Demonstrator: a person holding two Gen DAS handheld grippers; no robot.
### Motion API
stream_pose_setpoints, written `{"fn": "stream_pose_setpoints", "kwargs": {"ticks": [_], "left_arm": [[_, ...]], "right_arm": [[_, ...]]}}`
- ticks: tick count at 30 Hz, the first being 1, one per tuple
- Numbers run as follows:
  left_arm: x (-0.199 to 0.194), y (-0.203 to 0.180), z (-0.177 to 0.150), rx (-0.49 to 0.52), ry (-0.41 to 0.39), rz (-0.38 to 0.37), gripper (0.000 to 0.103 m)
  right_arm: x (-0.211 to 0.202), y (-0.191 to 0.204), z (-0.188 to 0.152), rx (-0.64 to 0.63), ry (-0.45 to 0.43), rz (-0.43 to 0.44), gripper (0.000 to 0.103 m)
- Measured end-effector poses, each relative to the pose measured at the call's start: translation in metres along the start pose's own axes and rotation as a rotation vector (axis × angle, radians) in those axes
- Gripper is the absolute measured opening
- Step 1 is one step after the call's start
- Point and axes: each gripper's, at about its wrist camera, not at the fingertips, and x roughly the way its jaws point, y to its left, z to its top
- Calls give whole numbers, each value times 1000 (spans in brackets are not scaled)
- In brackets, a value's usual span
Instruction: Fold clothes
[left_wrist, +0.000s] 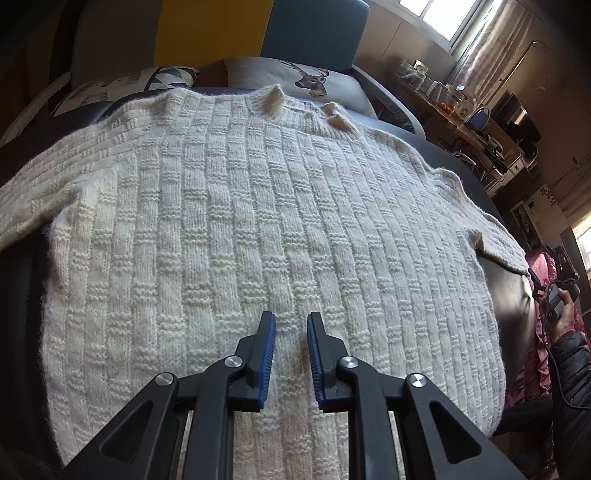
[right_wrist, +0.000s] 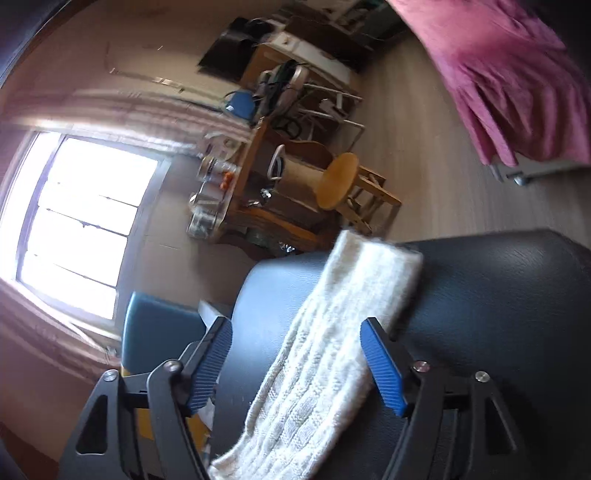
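Cream knit sweater (left_wrist: 236, 229) spread flat on the dark sofa seat (right_wrist: 498, 295), directly ahead of and under the left tongs (left_wrist: 291, 332), which hover over its lower middle, narrowly parted, gripping nothing. Right tongs (right_wrist: 299, 365) gape wide with the sleeve (right_wrist: 332, 332) lying loose between the pads, untouched. Risk: closing now may catch only 1 edge, and the soft knit could slip out or drag the body crooked, since nothing pins it.

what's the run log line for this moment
sweater flat on sofa | left gripper over hem, empty | right gripper open astride sleeve
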Motion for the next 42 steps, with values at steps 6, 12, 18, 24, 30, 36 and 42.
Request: {"fn": "stream_pose_setpoints", "kwargs": {"ticks": [6,12,18,24,30,36,42], "left_arm": [[1,4,2,-13,0,-19,17],[2,5,2,-5,-3,-30,17],[3,8,2,-28,-4,-37,18],[1,-1,11,19,7,-51,18],[18,-55,60,91,53,-215,18],[48,-155,96,219,117,-320,18],[49,-239,114,374,119,-395,18]], "right_arm": [[-16,10,-3,-91,20,-117,79],[-24,-2,13,-70,-47,-261,93],[17,29,-6,-223,-11,-274,80],[34,20,-17,-174,29,-262,6],[28,53,-33,-417,96,-208,6],[38,64,-41,-538,162,-230,6],[25,111,-71,-806,227,-58,6]]}}
